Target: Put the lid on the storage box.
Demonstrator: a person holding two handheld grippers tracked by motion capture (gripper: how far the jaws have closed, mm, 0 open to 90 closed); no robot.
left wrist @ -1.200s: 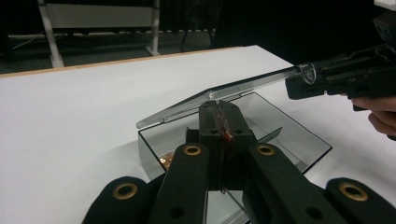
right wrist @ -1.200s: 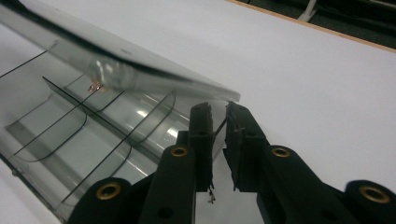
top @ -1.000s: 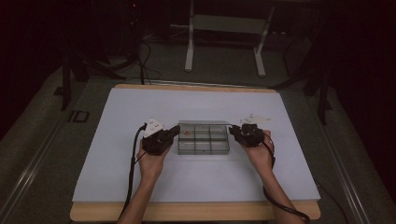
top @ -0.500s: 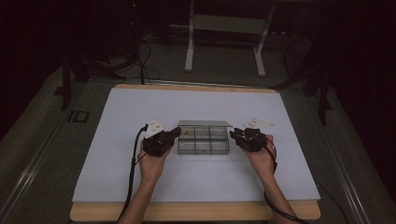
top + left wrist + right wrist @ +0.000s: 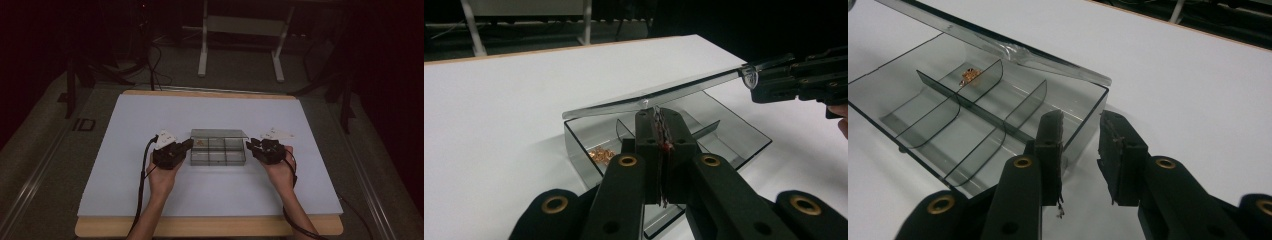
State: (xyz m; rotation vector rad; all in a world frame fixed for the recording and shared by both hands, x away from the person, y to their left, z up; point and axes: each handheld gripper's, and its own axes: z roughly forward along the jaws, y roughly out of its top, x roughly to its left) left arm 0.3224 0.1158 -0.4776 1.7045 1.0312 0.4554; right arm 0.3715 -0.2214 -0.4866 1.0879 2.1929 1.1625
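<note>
box: clear compartment box (image 5: 218,151) sitting between both grippers, lid (image 5: 659,94) half-raised | left gripper (image 5: 188,144): clamping the near wall | right gripper (image 5: 1080,135): jaws just parting, holding nothing, wall ahead | remaining: finishing the lid; copper bits (image 5: 969,75) inside

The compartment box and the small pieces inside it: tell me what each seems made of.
Compartment box: likely smoky clear plastic, glossy; the dividers and table show through its walls. Small pieces: coppery and shiny, perhaps metal; too small to be sure.
</note>
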